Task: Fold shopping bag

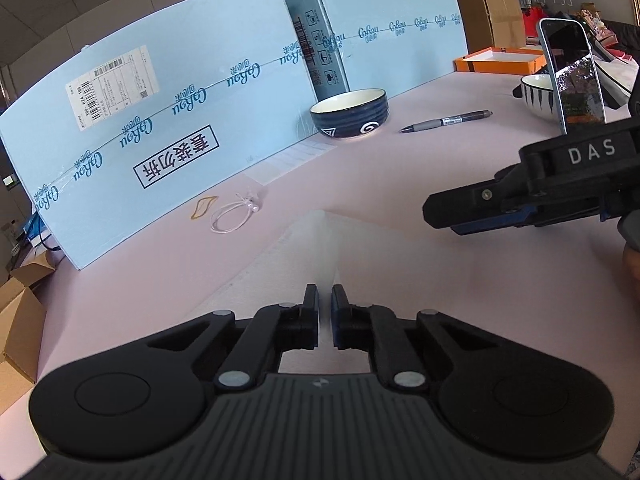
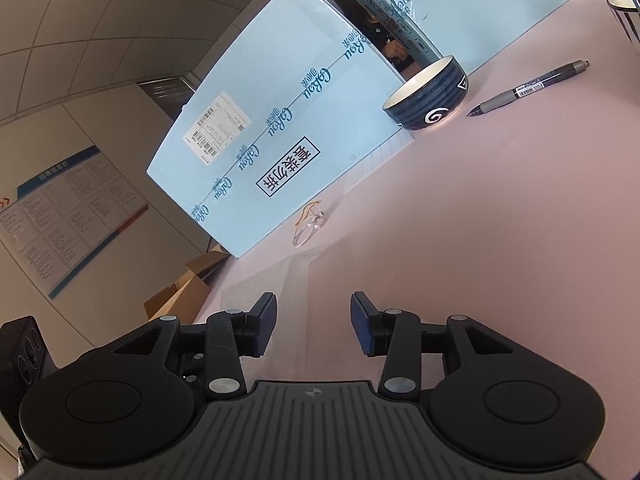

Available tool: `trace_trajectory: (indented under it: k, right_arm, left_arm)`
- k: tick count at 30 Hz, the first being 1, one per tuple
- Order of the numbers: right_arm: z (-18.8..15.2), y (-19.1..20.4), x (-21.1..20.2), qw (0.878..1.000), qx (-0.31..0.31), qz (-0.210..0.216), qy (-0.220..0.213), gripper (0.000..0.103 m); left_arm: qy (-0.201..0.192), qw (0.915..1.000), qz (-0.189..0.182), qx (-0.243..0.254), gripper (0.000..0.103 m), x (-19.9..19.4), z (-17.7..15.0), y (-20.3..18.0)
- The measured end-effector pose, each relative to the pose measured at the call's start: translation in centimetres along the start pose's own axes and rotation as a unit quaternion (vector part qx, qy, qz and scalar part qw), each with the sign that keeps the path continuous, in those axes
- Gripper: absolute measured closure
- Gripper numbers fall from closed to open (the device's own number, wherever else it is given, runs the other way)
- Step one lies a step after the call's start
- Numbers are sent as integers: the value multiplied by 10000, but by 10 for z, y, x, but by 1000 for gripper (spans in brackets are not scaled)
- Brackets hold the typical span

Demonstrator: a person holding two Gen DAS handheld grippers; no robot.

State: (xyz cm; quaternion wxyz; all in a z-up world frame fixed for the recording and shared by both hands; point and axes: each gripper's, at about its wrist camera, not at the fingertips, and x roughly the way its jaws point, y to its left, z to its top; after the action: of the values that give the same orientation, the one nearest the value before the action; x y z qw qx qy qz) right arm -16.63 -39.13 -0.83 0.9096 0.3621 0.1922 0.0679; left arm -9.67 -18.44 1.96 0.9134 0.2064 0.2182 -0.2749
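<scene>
Left hand-held gripper (image 1: 325, 300): nearly shut, apparently pinching a raised crease of the shopping bag (image 1: 288, 256); thin film, grip hard to confirm.
Right hand-held gripper (image 2: 313, 316): jaws apart, nothing pressed between, bag film lying below.
Shopping bag: pale, translucent, flat on the pink desk (image 1: 440, 280), near edge at the left jaws.
Risk: slick film slipping from the pinch, fold springing open; a sweep dragging the hair tie (image 1: 232, 218) or nudging the bowl (image 1: 349, 113) and pen (image 1: 446, 121).
Writing: "DAS" on the right gripper; repeated blue script on the blue boxes (image 1: 160, 120), roughly "CoRou"; boxed Chinese characters; barcode label, unreadable.
</scene>
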Motion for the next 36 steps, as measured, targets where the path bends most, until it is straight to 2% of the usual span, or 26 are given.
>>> trace_trajectory:
  k: [8, 15, 19, 22, 24, 25, 28, 31, 33, 36]
  right_arm:
    - [-1, 3, 0, 9999, -104, -1, -10, 56]
    - [-2, 6, 0, 9997, -234, -12, 22, 50]
    - [-2, 9, 1, 9992, -366, 64, 116, 40]
    - [-3, 13, 1, 9986, -499, 28, 159, 39]
    - [-3, 16, 0, 9984, -549, -53, 126, 38]
    - [-3, 17, 0, 9983, -574, -73, 102, 38]
    - [-3, 25, -1, 9964, -832, -88, 118, 38]
    - [-3, 34, 4, 9925, -1178, -238, 209, 38]
    - [-3, 40, 15, 9866, -1516, -486, 356, 38]
    - [3, 46, 38, 9772, -1857, -779, 676, 39]
  left_arm:
    - [-267, 9972, 527, -465, 97, -25, 3, 44]
    - [-602, 9880, 1103, -896, 97, -51, 8, 92]
    - [-770, 9835, 1346, -931, 97, -70, 11, 109]
    - [-815, 9824, 1344, -1006, 95, -76, 9, 114]
    - [-764, 9838, 1145, -1148, 91, -78, 2, 114]
    - [-752, 9842, 1050, -1213, 84, -78, 0, 113]
    - [-638, 9853, 367, -1539, 59, -81, -17, 100]
    - [-551, 9879, -101, -1444, 47, -78, -26, 67]
    - [-541, 9933, -154, -1005, 40, -73, -27, 40]
    - [-411, 9985, 340, -152, 38, -51, -26, 7]
